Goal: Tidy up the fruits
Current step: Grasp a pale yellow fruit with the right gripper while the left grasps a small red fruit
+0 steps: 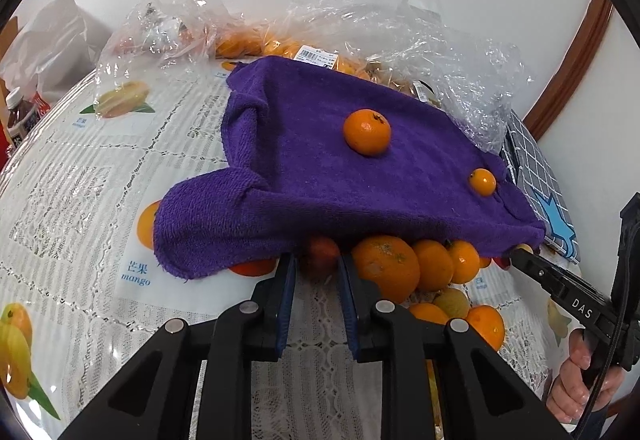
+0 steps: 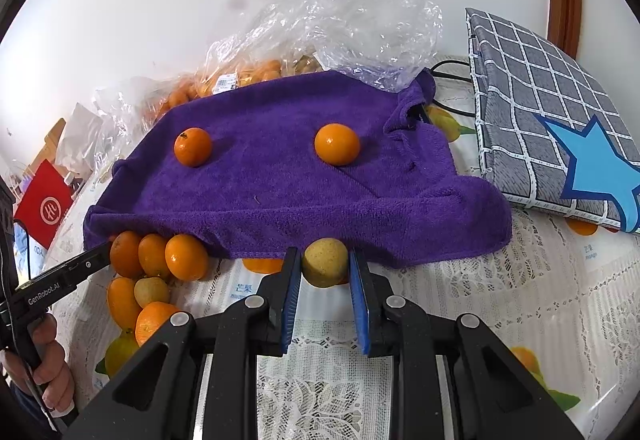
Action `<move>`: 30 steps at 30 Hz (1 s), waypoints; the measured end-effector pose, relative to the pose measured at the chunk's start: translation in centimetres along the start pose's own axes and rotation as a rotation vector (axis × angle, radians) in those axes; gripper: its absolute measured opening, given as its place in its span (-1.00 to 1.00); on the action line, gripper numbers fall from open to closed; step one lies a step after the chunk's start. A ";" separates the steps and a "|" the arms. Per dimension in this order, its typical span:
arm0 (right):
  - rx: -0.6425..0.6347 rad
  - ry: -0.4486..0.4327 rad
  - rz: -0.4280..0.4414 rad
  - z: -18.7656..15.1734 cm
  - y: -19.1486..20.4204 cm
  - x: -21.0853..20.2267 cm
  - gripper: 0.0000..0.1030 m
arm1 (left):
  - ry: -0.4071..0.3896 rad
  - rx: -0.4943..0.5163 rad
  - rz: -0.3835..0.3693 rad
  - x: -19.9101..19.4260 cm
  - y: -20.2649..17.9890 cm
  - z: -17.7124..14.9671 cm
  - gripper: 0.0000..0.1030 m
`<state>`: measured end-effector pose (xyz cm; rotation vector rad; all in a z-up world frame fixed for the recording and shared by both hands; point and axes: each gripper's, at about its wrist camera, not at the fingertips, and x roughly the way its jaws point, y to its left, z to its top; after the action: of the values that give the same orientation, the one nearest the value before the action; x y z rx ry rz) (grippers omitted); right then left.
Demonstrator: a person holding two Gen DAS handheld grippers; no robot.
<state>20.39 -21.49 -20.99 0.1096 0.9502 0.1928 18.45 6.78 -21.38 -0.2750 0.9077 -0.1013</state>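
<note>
Right wrist view, fruit in hand: a dull yellow-green round fruit [image 2: 325, 262] sat between the blue pads of the right gripper [image 2: 325, 268], whose jaws were closed on it at the near hem of the towel.
Left wrist view, fruit in hand: a small reddish round fruit [image 1: 320, 254], blurred and partly hidden under the towel's edge, sat between the pads of the left gripper [image 1: 318, 268]; its jaws were closed, seemingly on that fruit.
Sorted fruit: a small orange with a stem scar [image 2: 193, 146] and a smooth round orange [image 2: 337, 143] lay well apart on the purple terry towel [image 2: 280, 192].
Unsorted heap: loose oranges and a pale yellowish fruit [image 2: 154, 272] were piled on the counter just beside the towel's near left corner, some tucked under its hem.
Surroundings: crumpled clear plastic bags [image 2: 340, 12] holding more oranges lay behind the towel; a grey checked pouch with a blue star [image 2: 552, 112] lay to its right; the lace, fruit-printed counter [image 2: 500, 280] carried everything.
Step judged: both fruits were gripped, neither yet lifted onto the towel.
Next move calls for: raising each fruit clear of the hem, then setting it on bare towel apart from the two oranges, gently enough that it does not roll.
</note>
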 end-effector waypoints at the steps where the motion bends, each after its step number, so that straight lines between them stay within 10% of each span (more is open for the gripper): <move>1: 0.000 0.000 -0.002 0.0 0.0 0.0 -0.53 | 0.000 0.000 0.000 0.0 0.0 0.0 -0.62; 30: -0.017 0.012 -0.015 -0.1 0.2 0.3 -0.53 | 0.000 -0.033 -0.014 0.7 0.5 0.7 -0.55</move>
<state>20.45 -21.19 -21.23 0.0855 0.9610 0.1881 19.45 7.23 -21.61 -0.3115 0.9086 -0.0994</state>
